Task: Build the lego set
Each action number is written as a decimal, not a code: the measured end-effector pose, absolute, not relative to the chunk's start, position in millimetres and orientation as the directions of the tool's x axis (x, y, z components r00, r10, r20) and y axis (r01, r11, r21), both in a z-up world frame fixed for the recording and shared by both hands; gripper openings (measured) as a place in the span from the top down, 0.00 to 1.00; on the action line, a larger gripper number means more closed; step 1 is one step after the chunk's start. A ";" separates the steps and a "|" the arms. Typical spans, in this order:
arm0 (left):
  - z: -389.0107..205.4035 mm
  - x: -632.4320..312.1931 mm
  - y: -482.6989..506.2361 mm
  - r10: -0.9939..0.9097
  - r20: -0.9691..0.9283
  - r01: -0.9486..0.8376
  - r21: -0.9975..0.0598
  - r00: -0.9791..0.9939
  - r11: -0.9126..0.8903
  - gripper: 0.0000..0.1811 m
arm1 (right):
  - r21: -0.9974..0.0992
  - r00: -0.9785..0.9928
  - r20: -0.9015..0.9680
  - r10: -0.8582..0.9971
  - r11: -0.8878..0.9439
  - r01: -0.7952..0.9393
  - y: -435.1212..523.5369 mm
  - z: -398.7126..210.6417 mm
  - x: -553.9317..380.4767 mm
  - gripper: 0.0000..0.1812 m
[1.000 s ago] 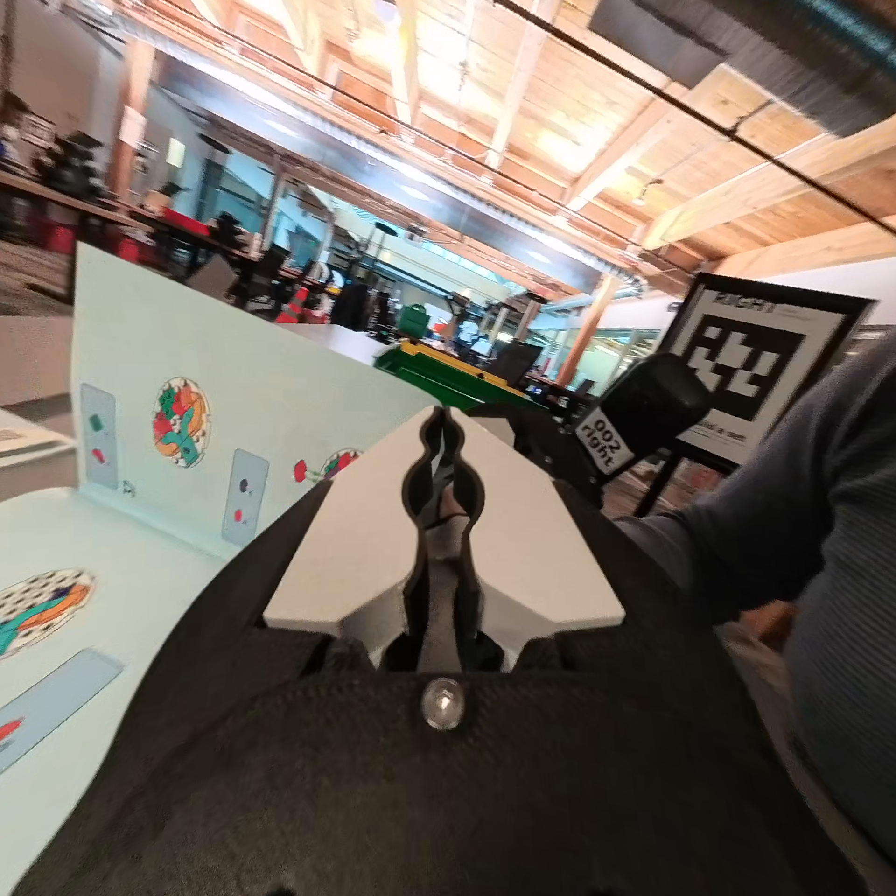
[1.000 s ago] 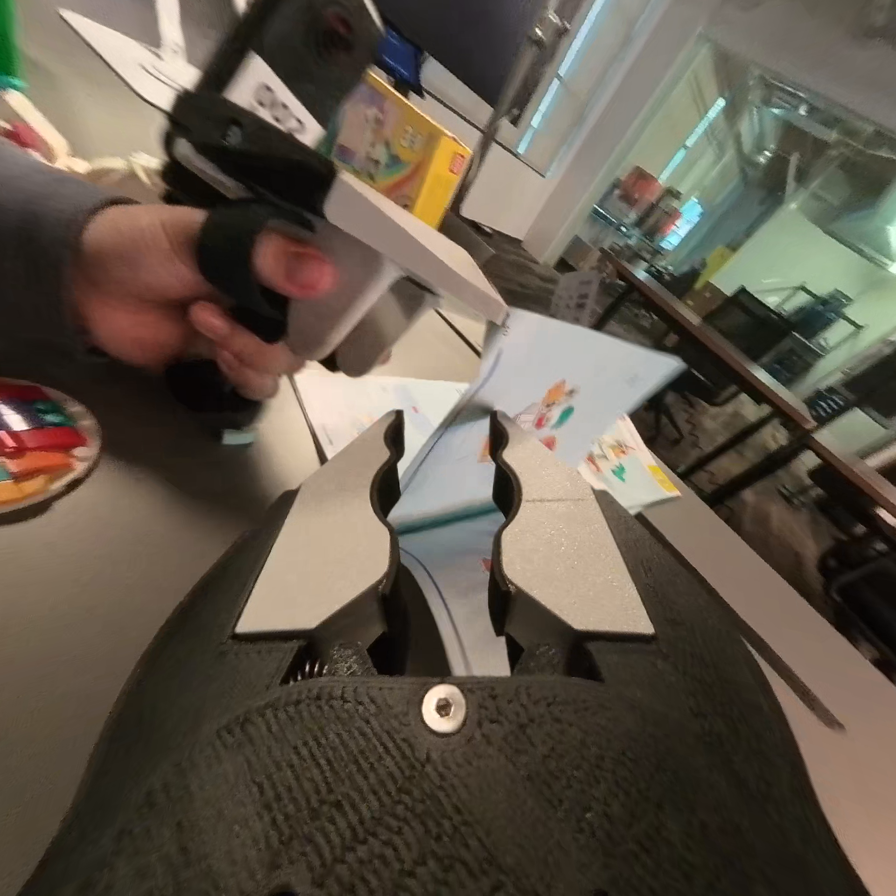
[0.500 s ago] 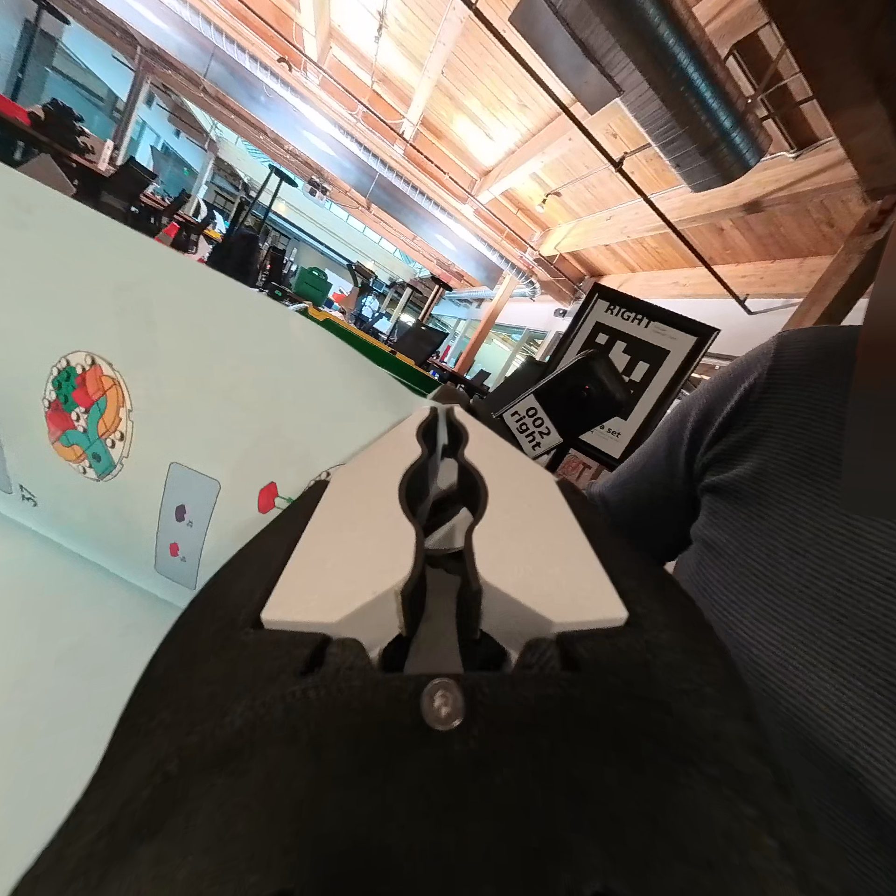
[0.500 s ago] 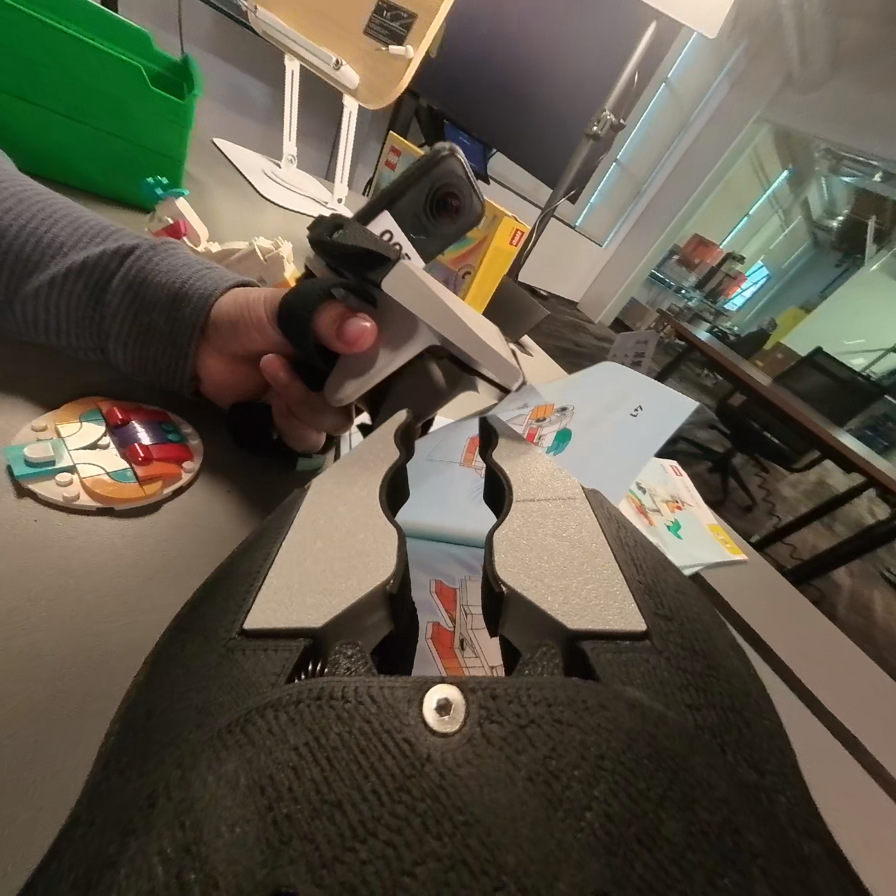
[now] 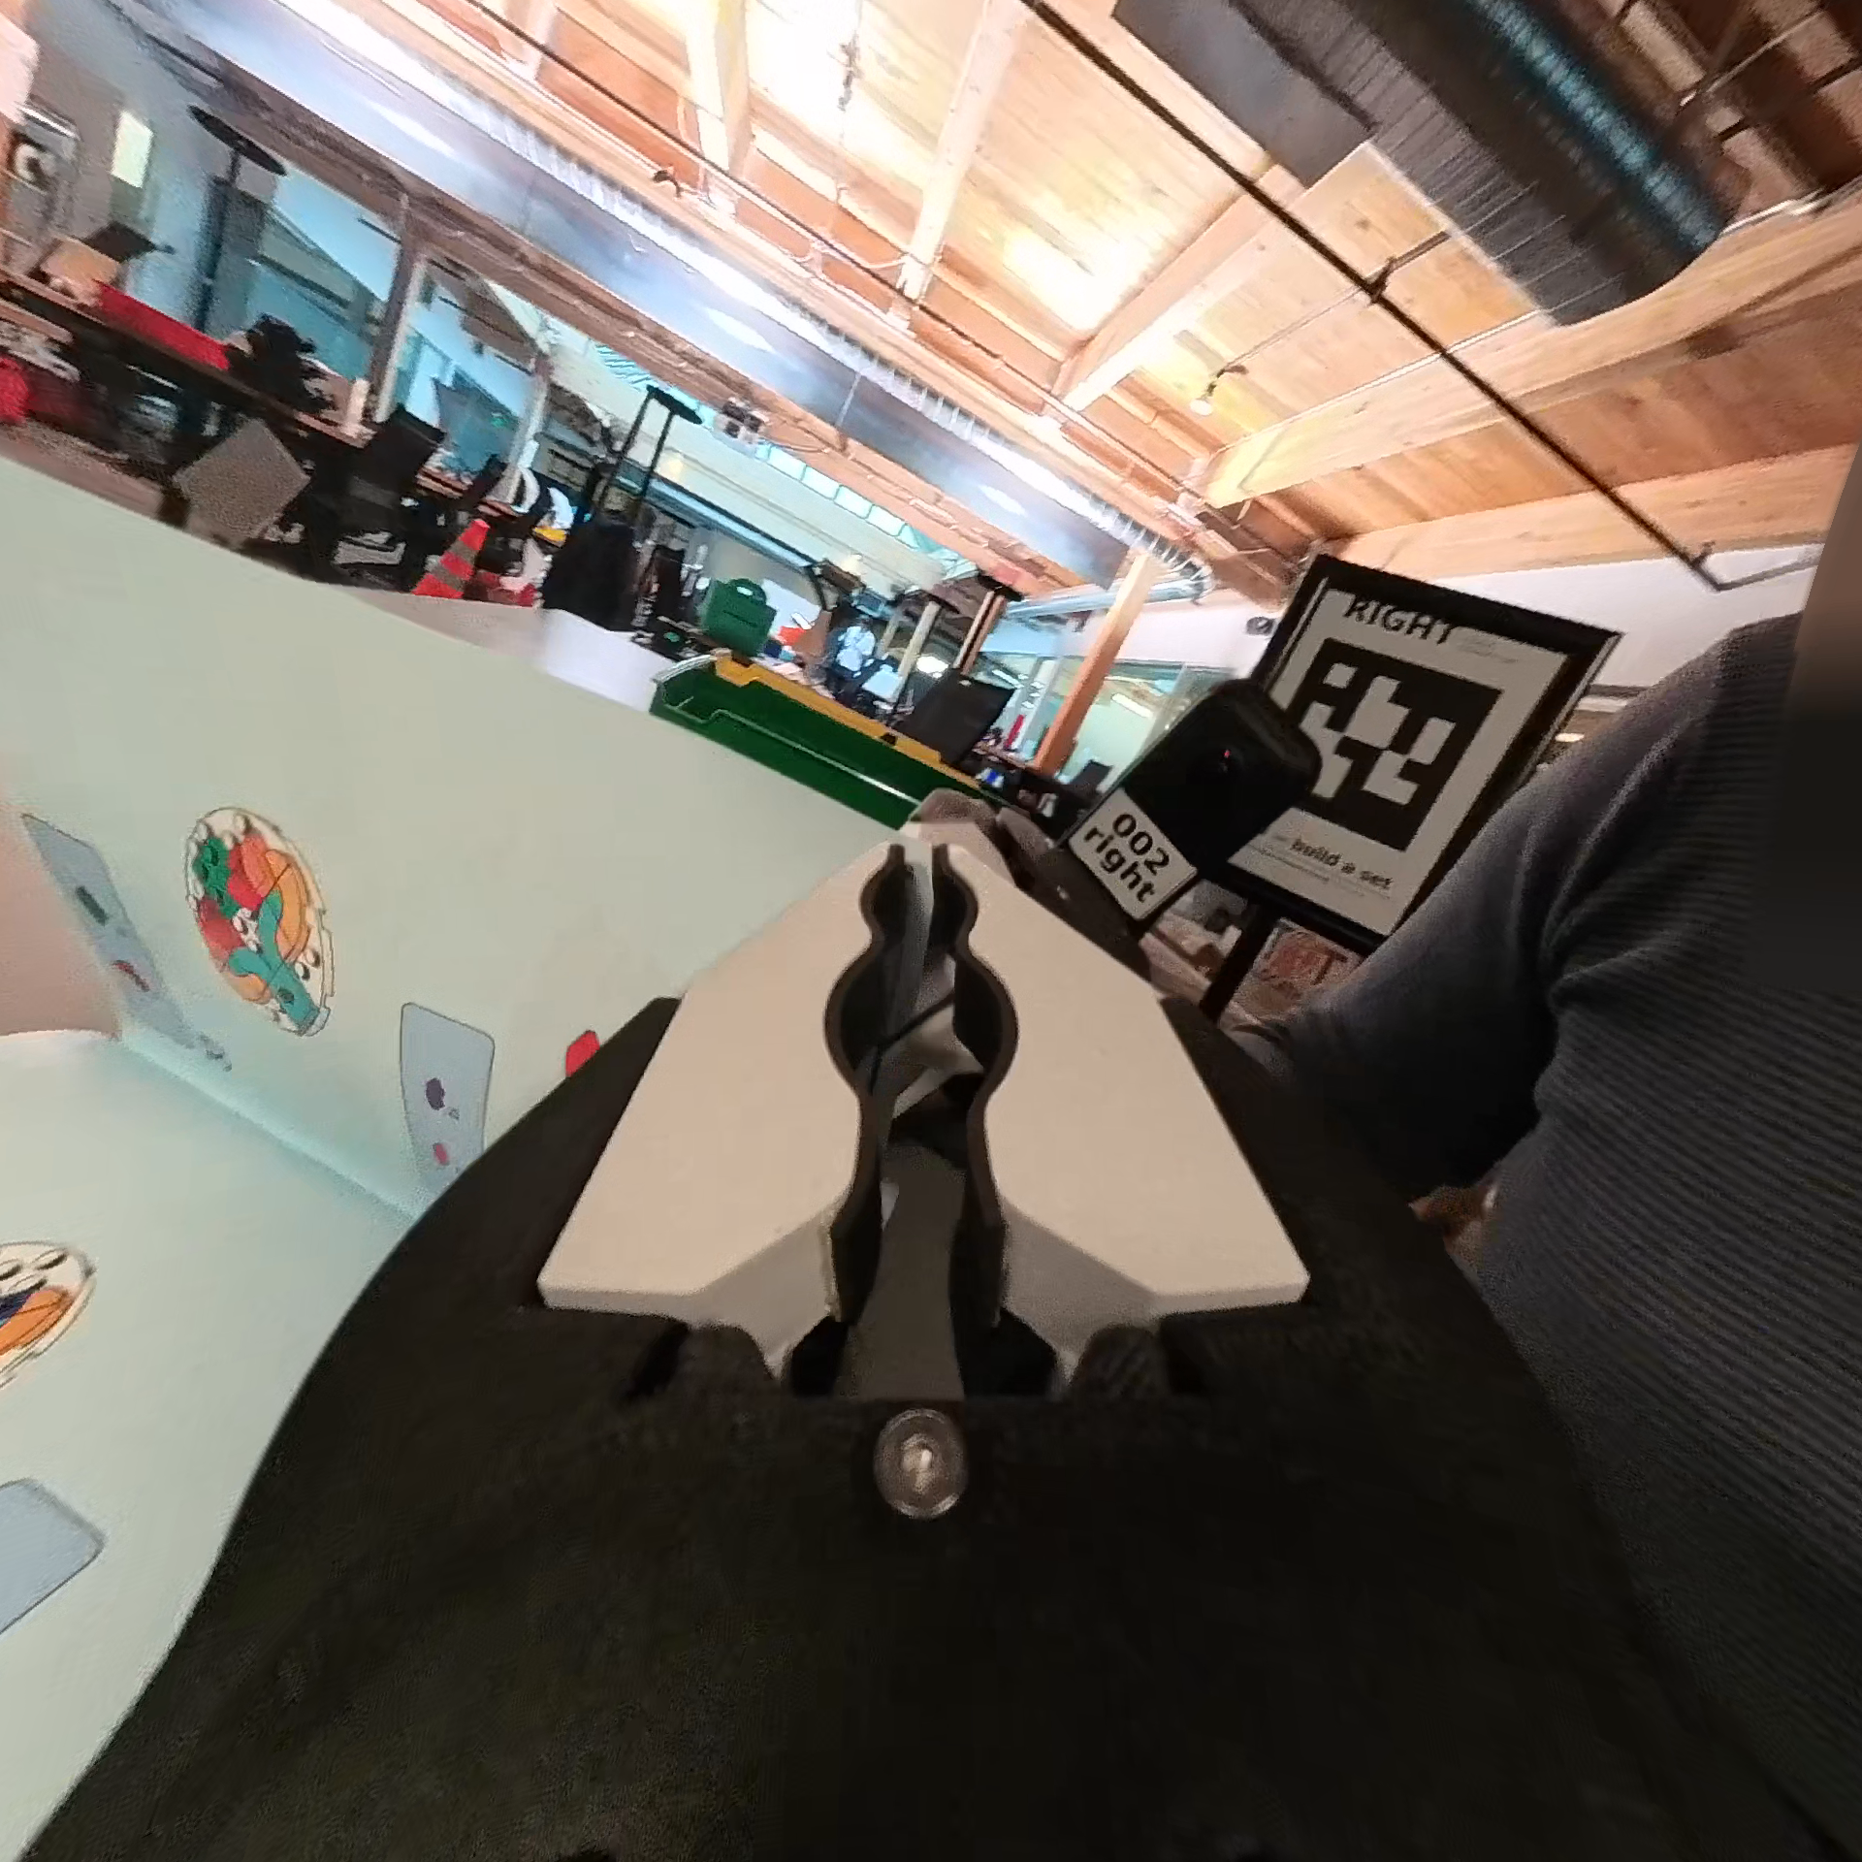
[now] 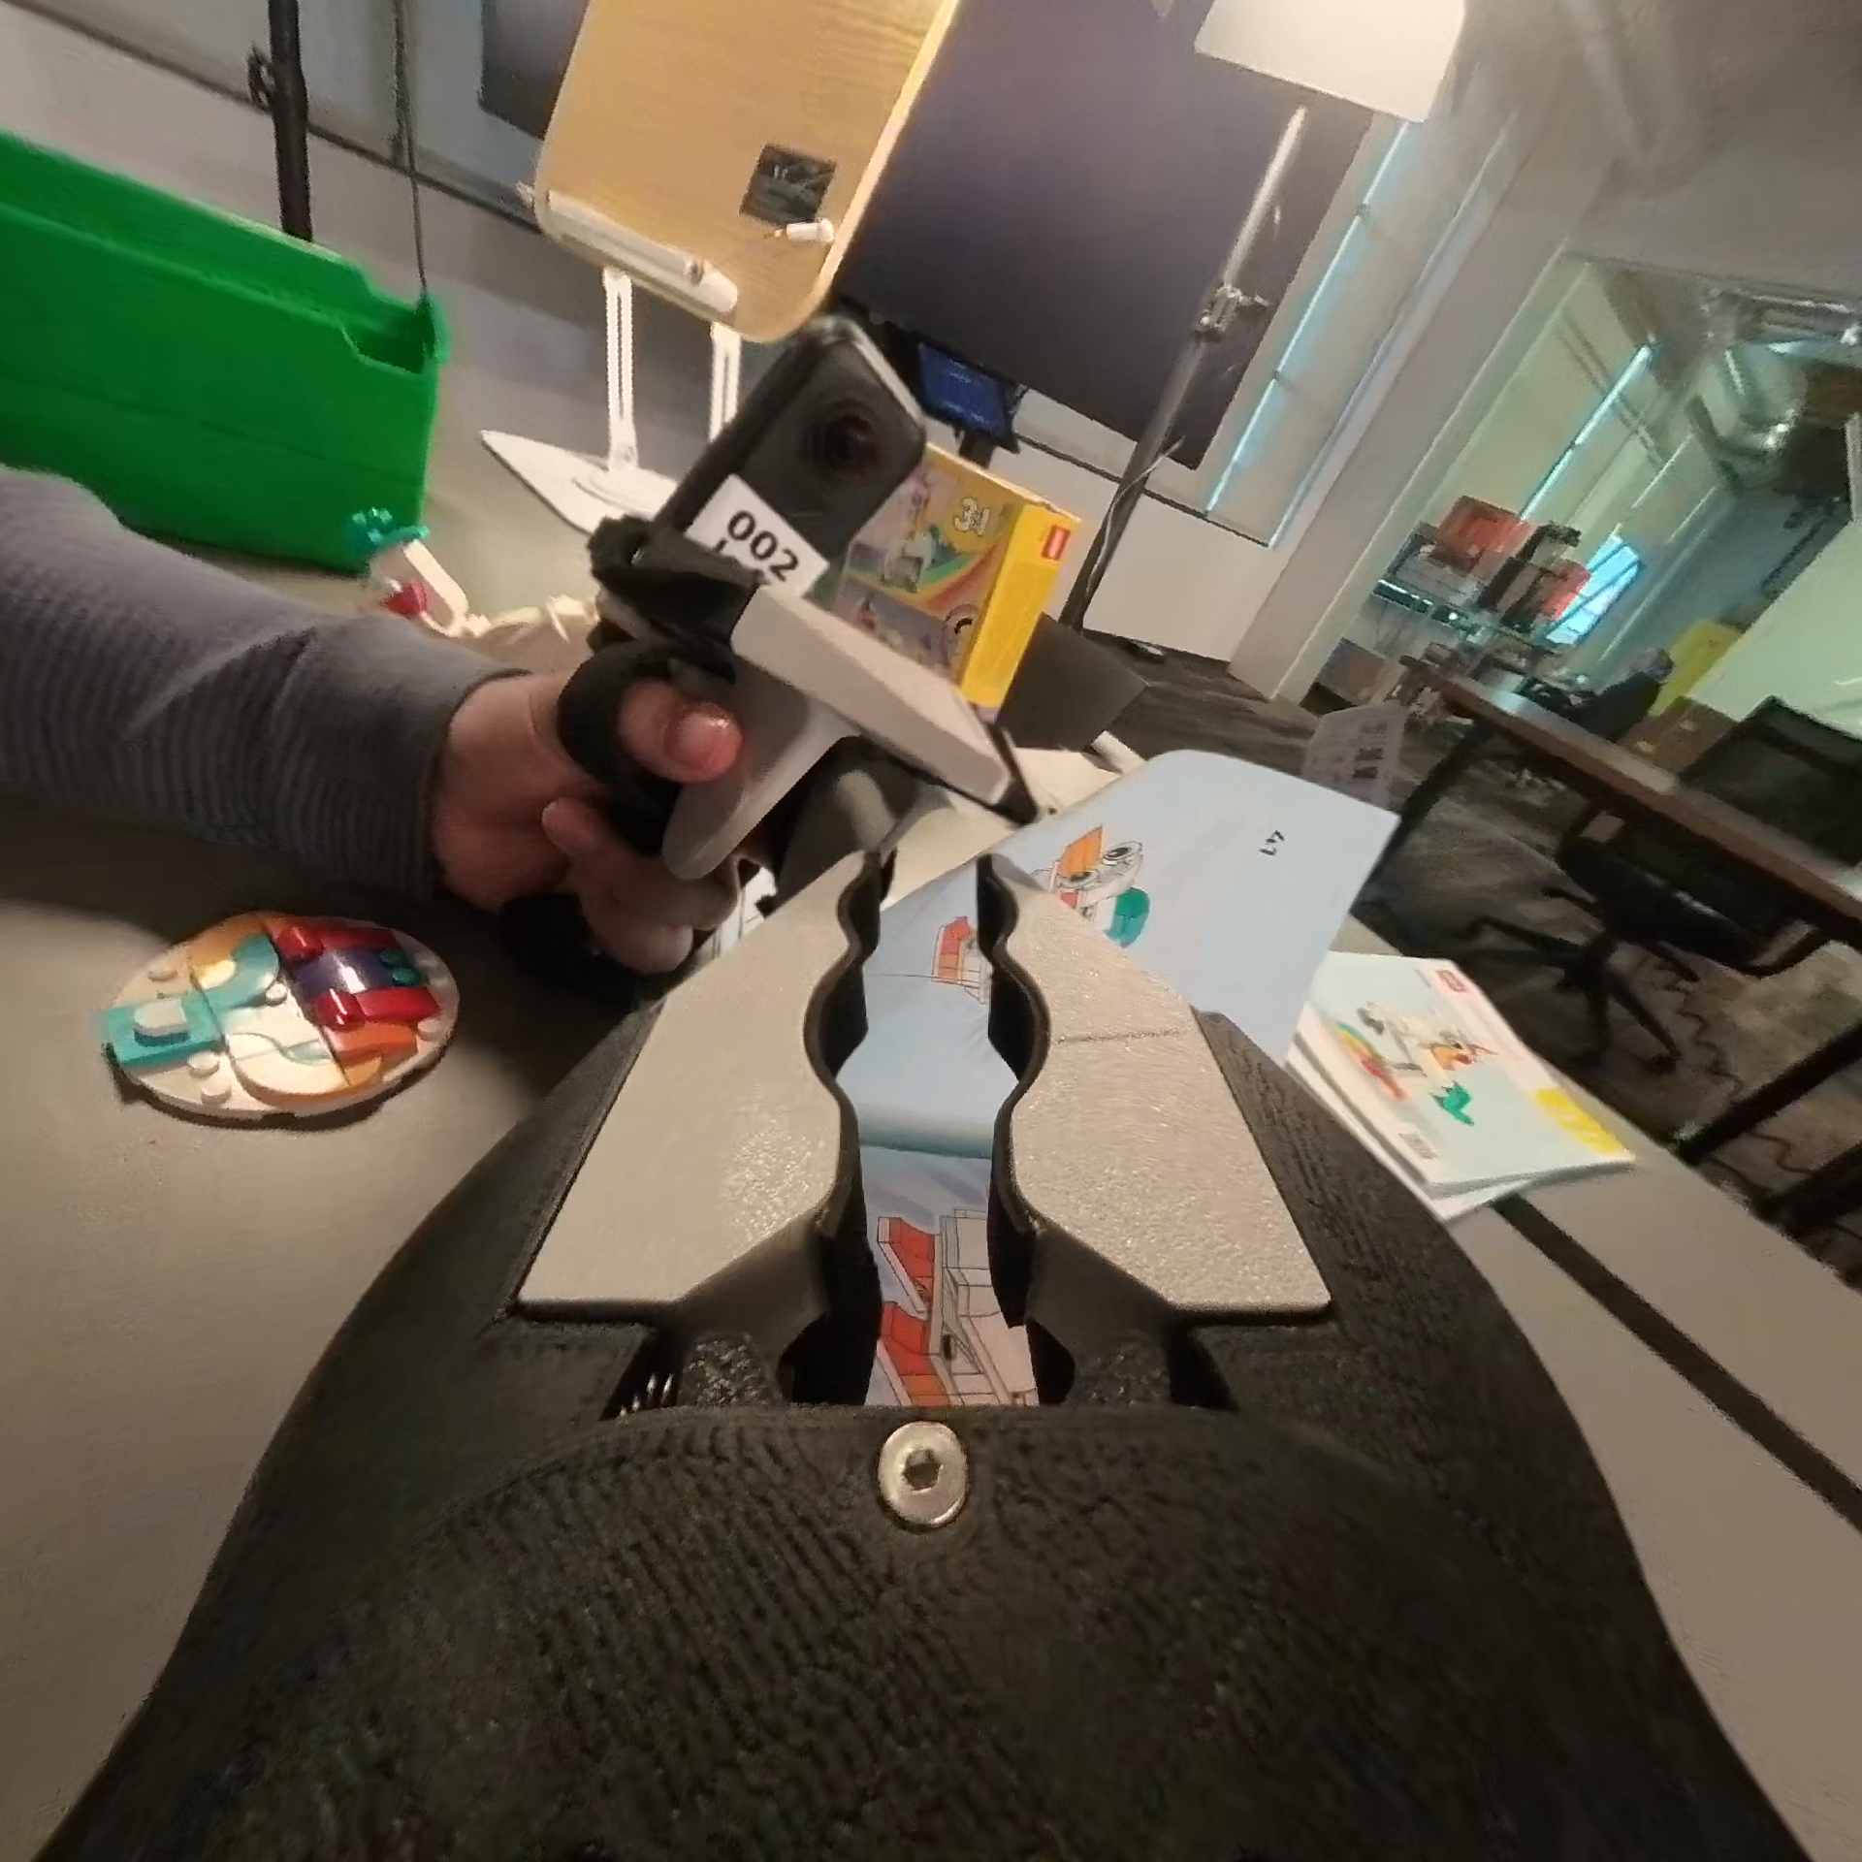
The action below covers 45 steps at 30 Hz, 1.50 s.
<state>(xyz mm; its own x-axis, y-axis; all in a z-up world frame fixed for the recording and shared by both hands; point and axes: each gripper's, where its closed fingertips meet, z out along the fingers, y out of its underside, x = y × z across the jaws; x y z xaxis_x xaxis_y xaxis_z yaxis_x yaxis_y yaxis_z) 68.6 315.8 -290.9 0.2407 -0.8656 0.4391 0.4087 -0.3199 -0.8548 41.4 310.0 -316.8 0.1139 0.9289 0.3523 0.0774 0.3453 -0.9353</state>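
The round lego plate (image 6: 277,1018) on the desk (image 6: 202,1310) looks partly built; the left hand-held gripper (image 5: 919,856) pinches an instruction booklet page (image 5: 403,806), while the right hand-held gripper (image 6: 927,867) is slightly apart.

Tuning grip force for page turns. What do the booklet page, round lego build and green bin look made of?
Instruction booklet page: thin printed paper, matte; it bows where the left claw pinches it.
Round lego build: hard moulded plastic, glossy highlights, studs visible.
Green bin: rigid plastic apparently, uniform colour, smooth; blurred, so less sure.
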 end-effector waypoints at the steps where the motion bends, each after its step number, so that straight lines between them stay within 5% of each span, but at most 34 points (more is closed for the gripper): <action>1: -292.7 68.3 316.3 -0.862 0.437 0.400 -0.860 0.255 -0.318 0.98 | -0.944 0.113 0.328 0.938 0.322 0.063 311.1 -315.2 42.6 0.91; 14: -296.4 66.6 313.2 -0.870 0.215 0.260 -0.960 0.444 -0.105 0.90 | -0.990 0.030 0.089 0.996 0.092 -0.105 312.1 -299.4 53.7 0.88; 34: -293.1 69.2 297.6 -0.927 0.272 0.306 -0.933 0.257 -0.189 0.87 | -0.967 -0.233 -0.148 0.961 -0.190 -0.171 300.0 -293.5 59.7 0.88; 45: -294.1 70.2 297.5 -0.927 0.281 0.302 -0.932 0.247 -0.202 0.90 | -0.964 -0.236 -0.160 0.959 -0.203 -0.172 300.9 -293.4 59.5 0.91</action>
